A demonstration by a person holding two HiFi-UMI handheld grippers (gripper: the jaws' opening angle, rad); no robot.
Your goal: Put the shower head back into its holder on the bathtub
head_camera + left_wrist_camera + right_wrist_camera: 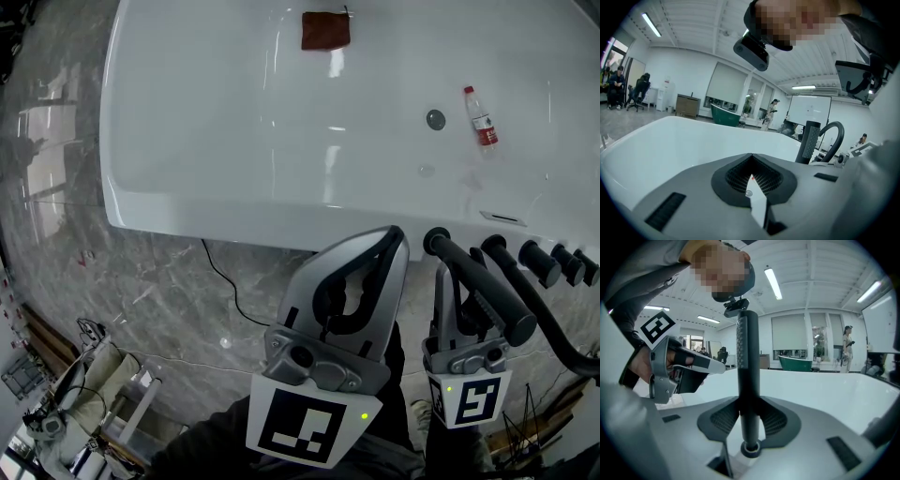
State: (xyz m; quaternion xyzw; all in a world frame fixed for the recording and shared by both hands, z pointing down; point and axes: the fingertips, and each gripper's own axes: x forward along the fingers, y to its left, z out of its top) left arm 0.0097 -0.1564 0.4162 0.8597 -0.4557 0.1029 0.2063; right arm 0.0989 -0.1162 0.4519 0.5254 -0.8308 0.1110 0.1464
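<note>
The right gripper (pixel 457 281) pinches the slim black stick-shaped shower head (pixel 487 291) between its jaws. In the right gripper view the rod (pixel 746 357) stands upright through the jaw pads. Its black hose (pixel 562 349) curves away to the near right. The shower head hangs above the near right rim of the glossy white bathtub (pixel 178 219), just near of a row of black round knobs (pixel 539 263) on that rim. Which fitting is the holder cannot be told.

The left gripper (pixel 392 236) sits just left of the right one, over the near rim. Its jaws are pressed together with nothing between them, as the left gripper view (pixel 751 157) shows.

Inside the tub, a clear plastic bottle with a red label (pixel 482 119) lies towards the right, beside the round grey drain (pixel 435 119). A brown square cloth (pixel 325 30) lies at the far side, well apart from both.

Left of the tub, on the grey marble floor (pixel 141 281), a thin black cable (pixel 225 286) trails from under the near rim.
</note>
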